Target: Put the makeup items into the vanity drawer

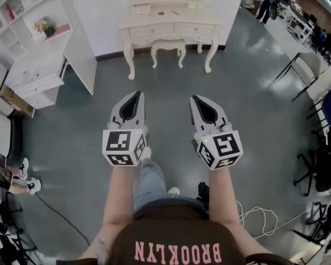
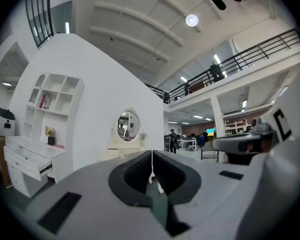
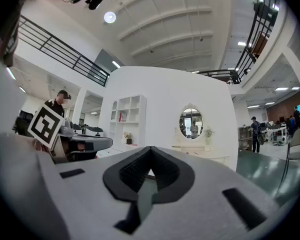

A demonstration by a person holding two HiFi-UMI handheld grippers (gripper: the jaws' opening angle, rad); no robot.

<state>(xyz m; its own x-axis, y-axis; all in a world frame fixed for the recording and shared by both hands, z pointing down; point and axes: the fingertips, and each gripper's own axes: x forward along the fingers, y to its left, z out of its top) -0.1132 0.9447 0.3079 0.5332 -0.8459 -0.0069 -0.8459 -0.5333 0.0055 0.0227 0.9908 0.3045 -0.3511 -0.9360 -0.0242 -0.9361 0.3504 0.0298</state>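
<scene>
The vanity [image 1: 154, 22] stands at the top centre of the head view, well apart from the person [image 1: 176, 242], with its drawers [image 1: 149, 33] shut. A few small things [image 1: 174, 12] lie on its top, too small to name. Low in the middle of the frame, the left gripper [image 1: 135, 94] and right gripper [image 1: 195, 99] point level towards it, side by side. Each has its jaws pressed together on nothing.

**Desk:** What's your count from there?

**Operator:** I count two grey plastic two-jaw grippers: the left gripper [image 1: 137, 95] and the right gripper [image 1: 195, 99].

**Desk:** And furniture?

**Operator:** I make it one cream carved wooden vanity table [image 1: 154, 33], one cream carved stool [image 1: 167, 45] and one oval wall mirror [image 2: 128, 125].
</scene>
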